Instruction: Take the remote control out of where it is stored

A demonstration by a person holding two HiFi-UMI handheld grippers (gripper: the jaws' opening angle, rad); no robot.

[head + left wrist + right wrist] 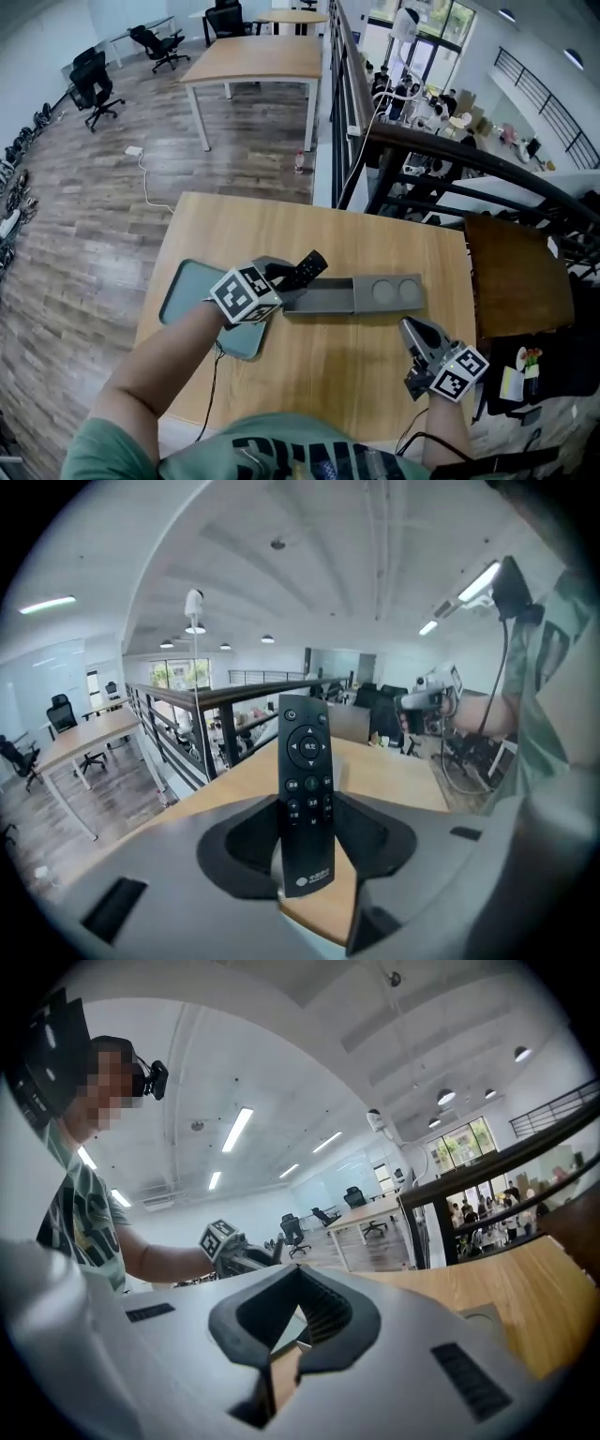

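The left gripper (279, 279) grasps the lower end of the black remote control (307, 268) and holds it tilted over the left end of the gray storage tray (384, 294). The forearm reaches in from the tray's near left. The right gripper (413, 330), its jaws closed together on nothing, hovers just near of the tray's right end and points toward it.

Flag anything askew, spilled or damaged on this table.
Nothing looks spilled, damaged or askew. The remote is simply out of the grey holder, gripped in the left claw above the table; the holder and grey-green tray lie flat.
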